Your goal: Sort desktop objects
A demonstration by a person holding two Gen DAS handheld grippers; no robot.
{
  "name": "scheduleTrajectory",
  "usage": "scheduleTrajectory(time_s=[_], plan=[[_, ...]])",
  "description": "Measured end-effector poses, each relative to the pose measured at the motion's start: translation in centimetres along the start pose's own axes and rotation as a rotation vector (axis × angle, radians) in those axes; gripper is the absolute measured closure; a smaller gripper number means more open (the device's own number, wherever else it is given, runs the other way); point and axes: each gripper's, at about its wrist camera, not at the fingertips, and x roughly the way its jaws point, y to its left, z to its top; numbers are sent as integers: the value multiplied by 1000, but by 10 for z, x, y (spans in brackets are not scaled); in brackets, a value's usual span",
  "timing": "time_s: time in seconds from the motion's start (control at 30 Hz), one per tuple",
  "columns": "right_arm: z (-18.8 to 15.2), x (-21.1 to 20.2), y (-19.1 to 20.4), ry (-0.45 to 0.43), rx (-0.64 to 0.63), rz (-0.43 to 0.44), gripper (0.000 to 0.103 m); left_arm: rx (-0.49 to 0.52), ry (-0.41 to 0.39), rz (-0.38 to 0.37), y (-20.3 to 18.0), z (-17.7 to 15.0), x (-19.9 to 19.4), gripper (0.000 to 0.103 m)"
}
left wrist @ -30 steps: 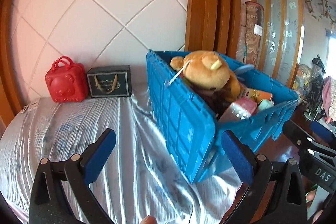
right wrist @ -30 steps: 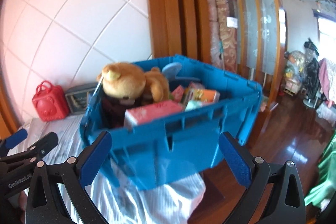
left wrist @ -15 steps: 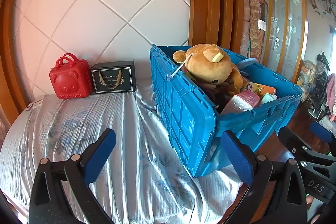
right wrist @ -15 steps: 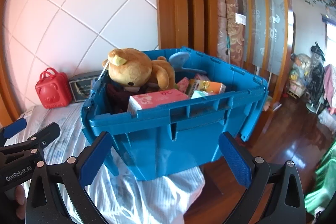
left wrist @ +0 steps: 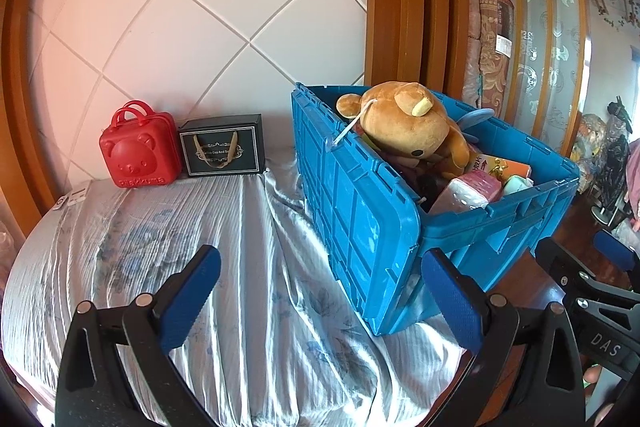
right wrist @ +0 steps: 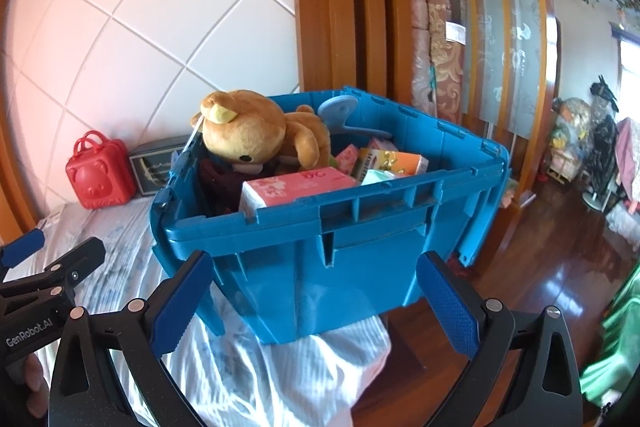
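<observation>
A blue plastic crate [left wrist: 360,227] [right wrist: 340,267] stands at the right end of a cloth-covered table [left wrist: 180,247]. In it lie a brown plush bear [left wrist: 408,123] [right wrist: 252,135], a pink tissue pack [left wrist: 468,193] [right wrist: 296,187], an orange box [right wrist: 392,161] and other items. A red bear-shaped case [left wrist: 138,151] [right wrist: 100,175] and a dark gift box [left wrist: 222,151] [right wrist: 156,167] stand against the wall. My left gripper [left wrist: 320,299] is open and empty in front of the crate's left corner. My right gripper [right wrist: 312,303] is open and empty in front of the crate's near wall.
A white tiled wall [left wrist: 200,27] backs the table, with wooden posts [left wrist: 400,7] to its right. Past the crate lies a dark wooden floor [right wrist: 560,259] with clutter at the far right. A small white tag [left wrist: 74,197] lies at the table's left edge.
Both grippers have pulled back and risen a little, so the crate looks smaller and lower and more of its contents show. Both grippers stayed open.
</observation>
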Motion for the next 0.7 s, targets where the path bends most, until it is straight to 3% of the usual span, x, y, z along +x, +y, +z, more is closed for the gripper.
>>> scheduleTrajectory(time_s=[0.7], plan=[[-4,-10,-5,-6,5,-20,0,10,18,-26,-7,-6,-4,1]])
